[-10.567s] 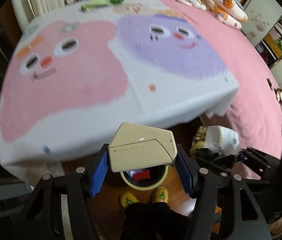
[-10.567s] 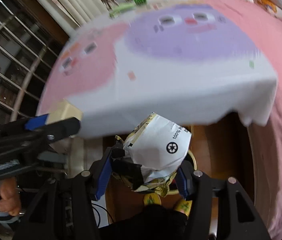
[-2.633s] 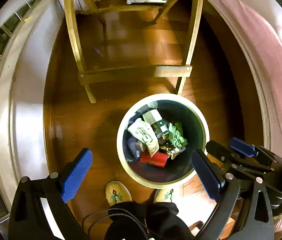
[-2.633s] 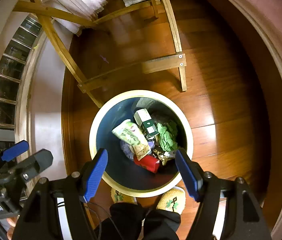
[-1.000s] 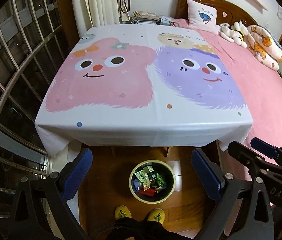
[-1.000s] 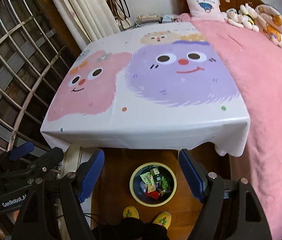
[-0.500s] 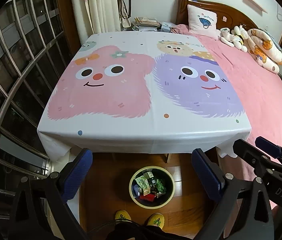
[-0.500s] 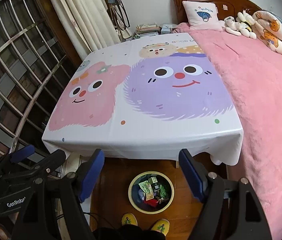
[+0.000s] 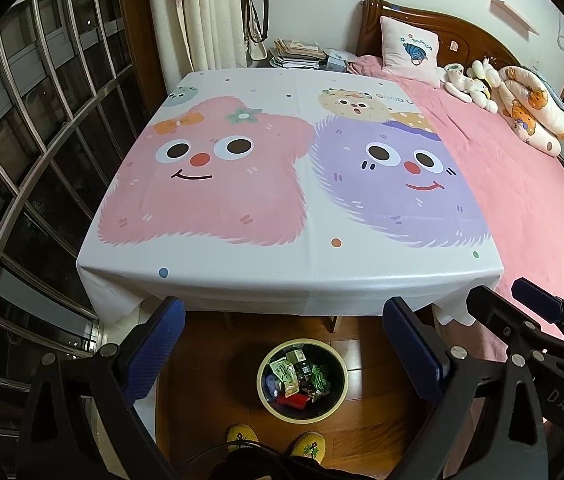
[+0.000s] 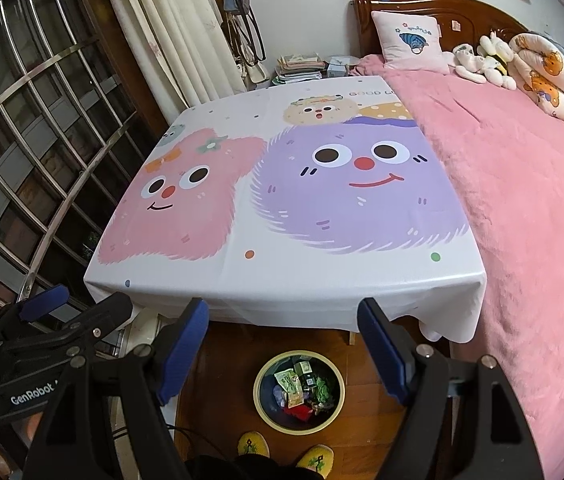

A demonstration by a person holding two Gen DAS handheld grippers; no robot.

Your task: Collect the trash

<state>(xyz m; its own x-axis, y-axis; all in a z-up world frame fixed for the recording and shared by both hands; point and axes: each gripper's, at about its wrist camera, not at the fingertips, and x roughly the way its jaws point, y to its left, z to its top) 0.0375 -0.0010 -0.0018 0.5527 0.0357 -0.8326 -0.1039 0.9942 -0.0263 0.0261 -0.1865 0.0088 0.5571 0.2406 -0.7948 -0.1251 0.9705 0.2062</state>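
A round cream-rimmed bin [image 9: 262, 376] [image 10: 257, 384] stands on the wooden floor just in front of the table, with several wrappers and boxes [image 9: 298, 378] [image 10: 302, 388] inside it. My left gripper [image 9: 284, 320] hangs high above the bin, open, nothing between its blue pads. My right gripper [image 10: 284, 318] is likewise open and empty above the bin. The table [image 9: 265, 276] [image 10: 302, 280] wears a cloth printed with a pink and a purple cartoon face, and nothing lies on it. Each gripper shows at the edge of the other's view.
A bed with a pink blanket [image 9: 530, 184] [image 10: 530, 208], a pillow and soft toys lies right of the table. A barred window [image 9: 21, 140] and curtains are at left, stacked books [image 10: 298, 68] behind the table. Yellow slippers [image 9: 277, 440] stand by the bin.
Both views have tilted up slightly, so the table and bed sit lower in frame and the bin looks smaller. Both grippers stay open and empty.
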